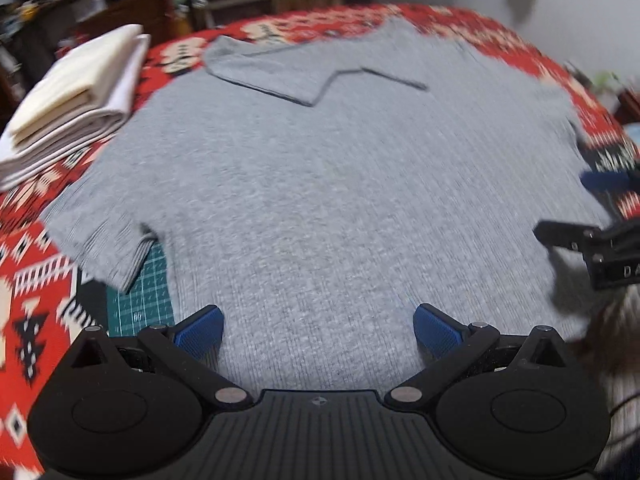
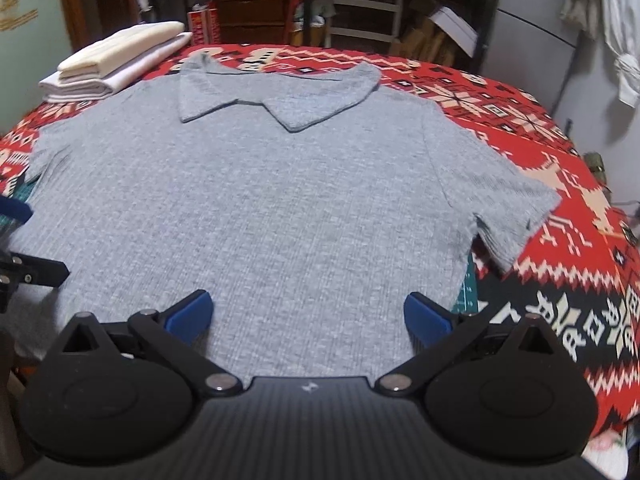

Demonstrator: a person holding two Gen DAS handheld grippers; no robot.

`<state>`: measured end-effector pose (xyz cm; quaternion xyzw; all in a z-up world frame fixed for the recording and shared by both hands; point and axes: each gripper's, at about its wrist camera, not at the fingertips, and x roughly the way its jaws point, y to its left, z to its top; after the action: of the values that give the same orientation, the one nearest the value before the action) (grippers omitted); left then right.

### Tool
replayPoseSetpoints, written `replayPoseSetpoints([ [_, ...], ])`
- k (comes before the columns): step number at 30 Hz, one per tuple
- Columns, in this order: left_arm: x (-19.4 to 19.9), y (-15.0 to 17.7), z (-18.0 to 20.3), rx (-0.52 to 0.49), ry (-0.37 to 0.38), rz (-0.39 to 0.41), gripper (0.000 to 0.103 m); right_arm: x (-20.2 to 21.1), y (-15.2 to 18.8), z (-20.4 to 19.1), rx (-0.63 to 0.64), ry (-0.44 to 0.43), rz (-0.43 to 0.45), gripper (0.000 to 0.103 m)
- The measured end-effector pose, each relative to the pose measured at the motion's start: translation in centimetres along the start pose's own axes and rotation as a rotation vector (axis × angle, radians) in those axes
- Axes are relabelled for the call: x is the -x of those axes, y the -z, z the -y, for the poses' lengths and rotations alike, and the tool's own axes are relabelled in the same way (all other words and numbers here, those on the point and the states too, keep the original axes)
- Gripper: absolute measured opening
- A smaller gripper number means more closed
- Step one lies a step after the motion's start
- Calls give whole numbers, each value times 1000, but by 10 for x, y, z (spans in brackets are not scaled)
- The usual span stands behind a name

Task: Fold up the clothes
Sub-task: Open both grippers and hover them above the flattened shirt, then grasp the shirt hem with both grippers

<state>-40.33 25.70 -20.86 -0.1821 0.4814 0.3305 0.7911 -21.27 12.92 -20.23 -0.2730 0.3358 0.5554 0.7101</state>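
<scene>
The grey polo shirt (image 2: pixel 256 200) is spread flat, unfolded, beside folded cloths (image 2: pixel 116 60) (cream and white); both tongs (image 1: pixel 318 330) (image 2: pixel 306 316) are spread, empty.

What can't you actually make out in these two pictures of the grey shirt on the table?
- Bottom hem of the grey shirt: hidden in both views behind the left claw and right claw.
- Left wrist view: motion blur smears the collar and far clutter.
- Green mat: mostly covered by shirt and patterned cloth.
- Folded stack: what the items are cannot be told.
</scene>
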Motion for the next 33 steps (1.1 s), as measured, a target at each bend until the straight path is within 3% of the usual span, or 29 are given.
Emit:
replayPoseSetpoints([
  [3, 4, 0, -5, 9, 16, 1, 101, 1, -4, -2, -12, 7, -26, 103],
  [4, 5, 0, -7, 13, 22, 3, 95, 2, -6, -3, -8, -2, -36, 102],
  [7, 12, 1, -14, 40, 49, 8, 85, 20, -9, -1, 10, -41, 19, 102],
  [13, 56, 20, -44, 150, 151, 91, 81, 71, -6, 28, -52, -103, 68, 101],
  [17, 78, 40, -63, 231, 199, 115, 73, 97, 8, 53, -99, -103, 73, 85],
  [18, 81, 46, -69, 262, 214, 110, 66, 102, 13, 60, -124, -110, 67, 83],
  [19, 83, 51, -75, 294, 230, 105, 59, 105, 18, 66, -147, -118, 58, 78],
  [22, 86, 66, -82, 348, 264, 79, 51, 110, 36, 76, -171, -123, 25, 57],
  [26, 74, 79, -87, 395, 289, 39, 50, 104, 64, 84, -191, -140, -30, 49],
  [28, 68, 86, -90, 417, 300, 20, 43, 97, 75, 87, -227, -143, -51, 49],
  [33, 55, 96, -94, 462, 338, -17, 38, 87, 85, 97, -307, -169, -67, 47],
])
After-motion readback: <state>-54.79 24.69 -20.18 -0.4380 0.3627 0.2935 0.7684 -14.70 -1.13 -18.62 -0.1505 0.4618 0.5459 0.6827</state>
